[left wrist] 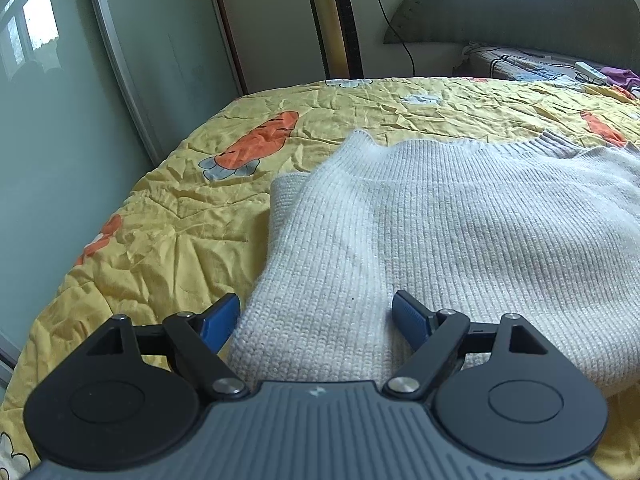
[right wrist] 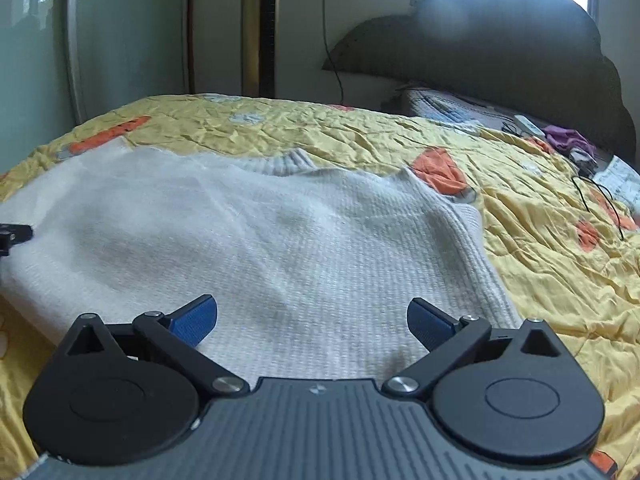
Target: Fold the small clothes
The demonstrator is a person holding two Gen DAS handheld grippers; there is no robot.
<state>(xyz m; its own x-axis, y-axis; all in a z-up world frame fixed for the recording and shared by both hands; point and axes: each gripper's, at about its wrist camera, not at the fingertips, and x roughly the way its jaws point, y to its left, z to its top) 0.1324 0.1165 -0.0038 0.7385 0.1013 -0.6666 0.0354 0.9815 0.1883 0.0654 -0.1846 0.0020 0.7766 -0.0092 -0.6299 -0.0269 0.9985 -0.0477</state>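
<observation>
One white knitted sweater point(left wrist: 440, 232) lies flat on the yellow quilt point(left wrist: 160, 208) with the carrot print, near the close edge of the bed. Its sleeves are folded in and its ribbed collar points to the far edge.

The left gripper point(left wrist: 316, 316) is at the near left corner of the sweater. Its jaws stand wide open and hold nothing; one blue pad is beside the folded left edge, the other is over the knit.

The right gripper point(right wrist: 312, 316) is over the near hem, toward the right corner. Its jaws are also wide open and empty, with both blue pads above the knit.

Only the left view shows the one mirrored wardrobe door point(left wrist: 60, 100). Only the right view shows the tower fan point(right wrist: 262, 28), and a black part of the left gripper at the left edge of the picture.
</observation>
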